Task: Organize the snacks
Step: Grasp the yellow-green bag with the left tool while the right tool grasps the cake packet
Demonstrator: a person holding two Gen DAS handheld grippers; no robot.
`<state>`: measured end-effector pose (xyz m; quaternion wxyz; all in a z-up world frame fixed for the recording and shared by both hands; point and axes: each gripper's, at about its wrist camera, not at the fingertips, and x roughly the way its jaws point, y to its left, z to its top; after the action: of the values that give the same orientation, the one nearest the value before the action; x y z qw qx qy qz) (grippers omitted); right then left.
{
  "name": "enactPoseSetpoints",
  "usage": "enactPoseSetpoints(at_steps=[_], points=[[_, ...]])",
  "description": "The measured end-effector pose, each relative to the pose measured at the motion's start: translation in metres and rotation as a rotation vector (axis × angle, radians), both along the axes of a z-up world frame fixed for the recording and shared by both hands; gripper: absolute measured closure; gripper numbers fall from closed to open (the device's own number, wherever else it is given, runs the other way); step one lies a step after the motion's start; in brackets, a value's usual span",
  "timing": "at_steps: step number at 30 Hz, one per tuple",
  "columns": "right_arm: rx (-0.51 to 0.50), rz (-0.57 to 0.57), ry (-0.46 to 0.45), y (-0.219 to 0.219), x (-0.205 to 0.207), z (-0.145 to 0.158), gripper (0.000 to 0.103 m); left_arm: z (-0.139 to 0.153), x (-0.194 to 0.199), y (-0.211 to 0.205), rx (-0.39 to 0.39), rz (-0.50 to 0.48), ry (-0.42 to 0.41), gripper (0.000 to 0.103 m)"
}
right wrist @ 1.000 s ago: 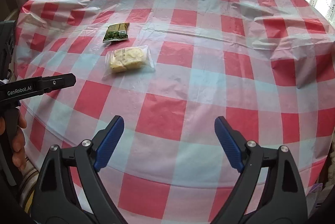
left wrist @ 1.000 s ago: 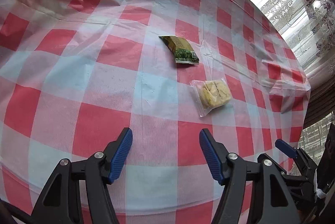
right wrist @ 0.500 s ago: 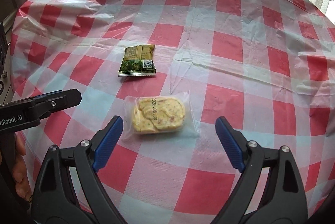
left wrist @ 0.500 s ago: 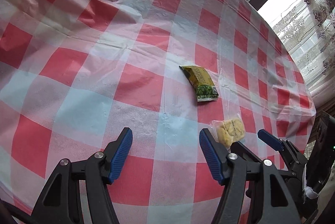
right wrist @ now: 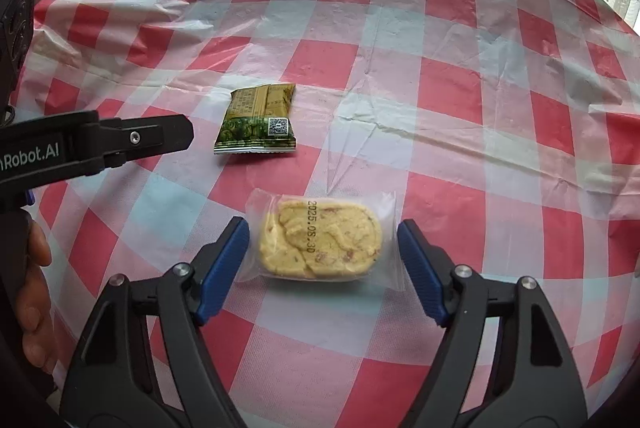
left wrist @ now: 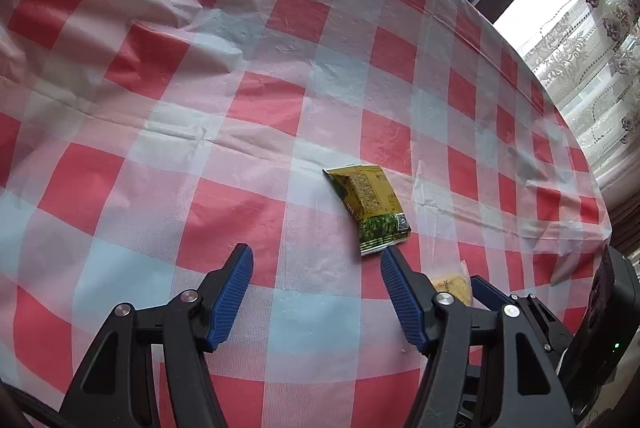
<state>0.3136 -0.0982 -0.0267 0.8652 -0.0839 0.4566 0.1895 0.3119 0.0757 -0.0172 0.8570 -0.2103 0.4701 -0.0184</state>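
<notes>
A yellow pastry in a clear wrapper [right wrist: 320, 238] lies on the red-and-white checked tablecloth [right wrist: 440, 68]. My right gripper [right wrist: 323, 242] is open, with its blue pads on either side of the pastry, not touching it. A green-and-gold snack packet [right wrist: 258, 120] lies just beyond it. In the left wrist view the packet [left wrist: 370, 206] lies ahead and right of my open, empty left gripper [left wrist: 316, 270]. The pastry [left wrist: 452, 286] shows only partly behind the right finger. The left gripper [right wrist: 120, 144] also reaches in from the left of the right wrist view.
The tablecloth [left wrist: 160, 88] is wrinkled and covers a round table. A window with lace curtains [left wrist: 592, 40] is behind the table's far right edge. The right gripper's body [left wrist: 560, 328] sits close at the lower right of the left wrist view.
My right gripper has moved forward until its open fingers flank the pastry. My left gripper has moved forward and left, bringing the packet nearer; the pastry slipped behind its right finger.
</notes>
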Motion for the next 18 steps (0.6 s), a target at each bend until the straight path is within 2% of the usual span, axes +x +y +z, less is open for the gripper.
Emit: enactPoseSetpoints(at_steps=[9, 11, 12, 14, 18], points=[[0.024, -0.07, 0.018, -0.026, 0.006, -0.002, 0.03, -0.002, 0.037, -0.029, 0.034, -0.03, 0.009, 0.036], [0.016, -0.089, 0.02, -0.031, 0.007, -0.002, 0.028, -0.005, 0.047, -0.038, 0.058, -0.038, 0.026, 0.036], [0.01, -0.097, 0.02, -0.033, 0.008, -0.003, 0.023, -0.007, 0.051, -0.043, 0.073, -0.04, 0.032, 0.037], [-0.029, -0.113, 0.02, -0.034, 0.009, -0.006, 0.017, -0.008, 0.057, -0.053, 0.154, -0.047, 0.035, 0.037], [-0.03, -0.123, 0.013, -0.036, 0.009, -0.008, 0.015, -0.009, 0.061, -0.068, 0.264, -0.07, 0.033, 0.06]])
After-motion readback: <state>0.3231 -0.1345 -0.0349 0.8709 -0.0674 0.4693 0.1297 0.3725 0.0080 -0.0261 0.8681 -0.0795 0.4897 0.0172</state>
